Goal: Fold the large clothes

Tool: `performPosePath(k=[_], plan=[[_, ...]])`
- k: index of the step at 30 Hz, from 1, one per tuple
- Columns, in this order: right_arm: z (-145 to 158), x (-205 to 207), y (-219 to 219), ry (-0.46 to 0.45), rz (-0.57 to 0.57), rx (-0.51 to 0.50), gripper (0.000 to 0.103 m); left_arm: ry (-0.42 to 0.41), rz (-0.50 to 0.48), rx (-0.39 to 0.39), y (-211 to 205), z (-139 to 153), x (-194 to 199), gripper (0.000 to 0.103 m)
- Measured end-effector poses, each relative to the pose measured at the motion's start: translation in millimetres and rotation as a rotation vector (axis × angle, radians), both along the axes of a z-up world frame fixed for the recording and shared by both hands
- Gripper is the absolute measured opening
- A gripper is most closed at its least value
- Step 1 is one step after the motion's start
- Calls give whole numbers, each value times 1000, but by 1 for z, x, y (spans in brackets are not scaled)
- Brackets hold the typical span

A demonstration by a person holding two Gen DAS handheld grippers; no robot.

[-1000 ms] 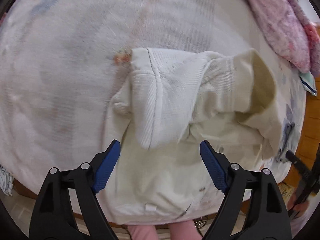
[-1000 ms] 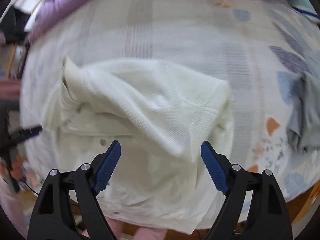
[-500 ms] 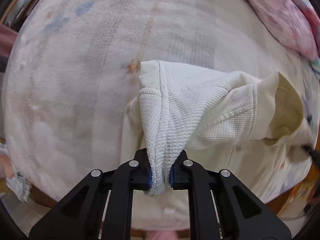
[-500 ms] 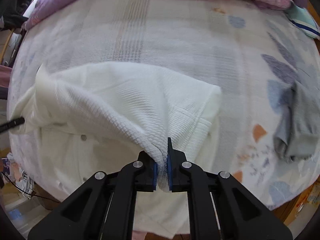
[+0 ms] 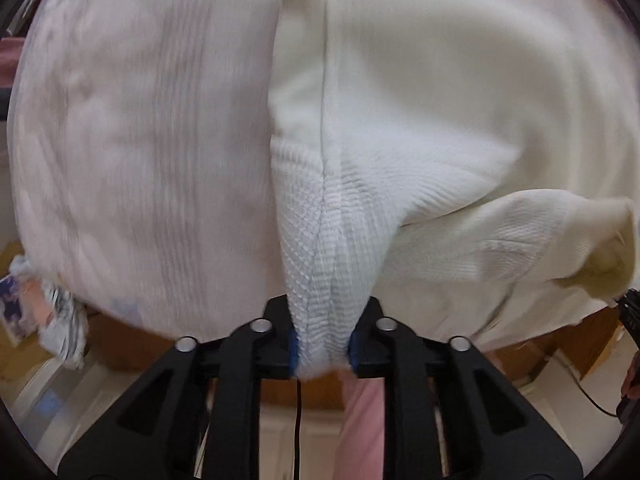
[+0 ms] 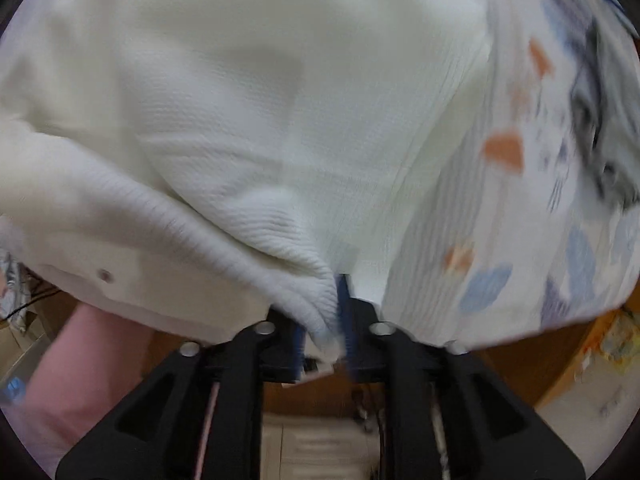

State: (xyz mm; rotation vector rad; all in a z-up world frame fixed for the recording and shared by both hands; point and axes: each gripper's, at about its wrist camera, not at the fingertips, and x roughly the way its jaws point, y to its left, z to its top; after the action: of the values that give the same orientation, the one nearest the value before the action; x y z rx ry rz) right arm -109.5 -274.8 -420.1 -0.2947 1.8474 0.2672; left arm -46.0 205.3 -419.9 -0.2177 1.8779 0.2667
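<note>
A cream waffle-knit garment [image 5: 420, 100] lies on the bed and fills most of both views; it also shows in the right wrist view [image 6: 240, 100]. My left gripper [image 5: 322, 344] is shut on a bunched fold of it along a seam. My right gripper [image 6: 324, 332] is shut on another fold of the same garment near its right edge. A sleeve cuff [image 5: 600, 256] hangs at the right of the left wrist view. A button [image 6: 106, 276] shows on a lower layer. Both views are blurred by motion.
The bed sheet [image 5: 140, 140] is pale on the left and printed with orange and blue shapes [image 6: 504, 152] on the right. A grey garment [image 6: 608, 128] lies at far right. The bed's front edge and wooden frame [image 5: 120, 344] are just below the grippers. Pink-clad legs [image 6: 80, 360] stand close.
Both grippers closed on the garment's folds, then pulled them back toward the bed's front edge. The cameras now sit lower and closer to the cloth.
</note>
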Motion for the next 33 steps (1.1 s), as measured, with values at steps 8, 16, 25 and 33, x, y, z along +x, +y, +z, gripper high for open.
performPosePath(k=[8,16,25,33], plan=[[31,-32,-43,229,-734,433,88,-23,210,-229,-16,36,-24,80],[-14,-17,-19,298,-1175,525,87,-42,674,-418,-26,1,10,80],[-21,-47,-5,253,-866,348,19,47,419,-293,-49,-2,-4,1],[-38,-79,-43,355,-954,309,94,55,521,-398,-37,12,-46,82]])
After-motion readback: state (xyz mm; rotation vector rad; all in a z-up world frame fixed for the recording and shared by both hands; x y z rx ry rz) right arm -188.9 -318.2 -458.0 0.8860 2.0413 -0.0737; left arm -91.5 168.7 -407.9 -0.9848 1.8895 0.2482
